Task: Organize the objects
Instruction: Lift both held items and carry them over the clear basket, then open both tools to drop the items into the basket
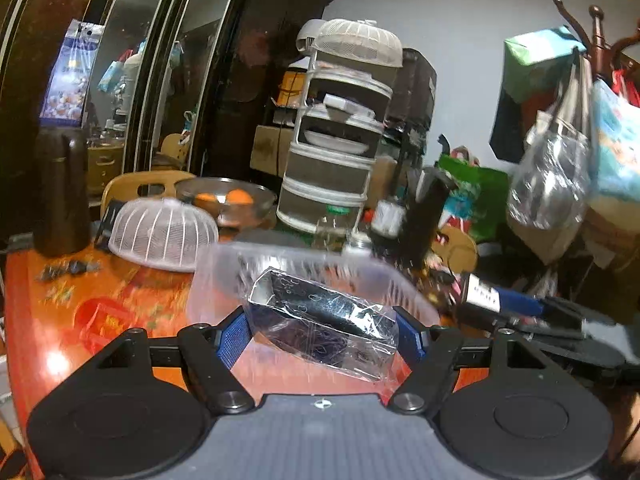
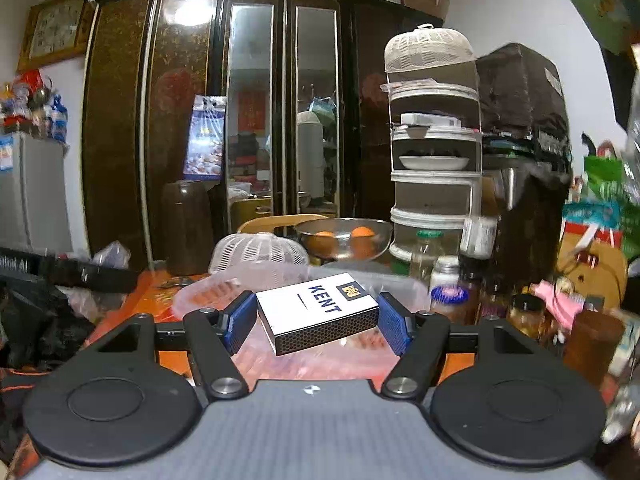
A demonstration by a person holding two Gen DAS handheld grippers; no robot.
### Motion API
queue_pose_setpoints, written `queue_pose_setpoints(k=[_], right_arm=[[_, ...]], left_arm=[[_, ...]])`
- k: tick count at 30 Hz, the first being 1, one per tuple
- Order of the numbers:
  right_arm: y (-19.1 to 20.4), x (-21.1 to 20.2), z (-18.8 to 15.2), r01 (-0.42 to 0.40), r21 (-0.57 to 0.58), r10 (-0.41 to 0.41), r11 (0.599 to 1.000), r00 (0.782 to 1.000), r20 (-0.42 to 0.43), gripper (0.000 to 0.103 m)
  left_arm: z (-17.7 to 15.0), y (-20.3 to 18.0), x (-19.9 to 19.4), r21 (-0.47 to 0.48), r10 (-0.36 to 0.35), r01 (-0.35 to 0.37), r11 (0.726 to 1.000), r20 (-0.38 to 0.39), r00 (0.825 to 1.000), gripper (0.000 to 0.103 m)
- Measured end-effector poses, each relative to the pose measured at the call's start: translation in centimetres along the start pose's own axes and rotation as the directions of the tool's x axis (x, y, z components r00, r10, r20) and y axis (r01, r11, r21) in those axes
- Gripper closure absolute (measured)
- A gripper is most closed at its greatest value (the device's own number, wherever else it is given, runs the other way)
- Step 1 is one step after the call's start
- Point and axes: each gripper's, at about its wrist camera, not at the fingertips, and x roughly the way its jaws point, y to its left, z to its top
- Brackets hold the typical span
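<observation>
My left gripper is shut on a dark box in crinkled clear wrap and holds it just above a clear plastic basket on the orange table. My right gripper is shut on a white Kent cigarette pack, tilted, above the same clear basket. The right gripper with its white pack also shows at the right of the left wrist view.
On the table stand a white mesh food cover, a metal bowl with oranges, a dark jar, a red item, bottles and jars. A tiered white rack stands behind. Bags hang at the right.
</observation>
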Motion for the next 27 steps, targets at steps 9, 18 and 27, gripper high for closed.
queue_pose_setpoints(k=[9, 18, 27], right_arm=[[-1.3, 8.2, 2.7, 0.072, 0.005, -0.07, 0.997, 0.991, -0.114, 0.035], [-2.5, 12.7, 1.8, 0.095, 0.003, -0.092, 0.996, 0.974, -0.207, 0.035], [-4.0, 14.2, 0.7, 0.113, 0.054, -0.096, 0.992, 0.962, -0.255, 0.035]], left_arm=[[4.1, 0.7, 9.2, -0.03, 0.031, -0.035, 0.999, -0.109, 0.994, 0.026], [3.7, 2.1, 14.2, -0.033, 0.092, -0.1, 0.994, -0.19, 0.977, 0.026], [3.1, 2.8, 17.1, -0.028, 0.117, -0.128, 0.991, -0.24, 0.964, 0.026]])
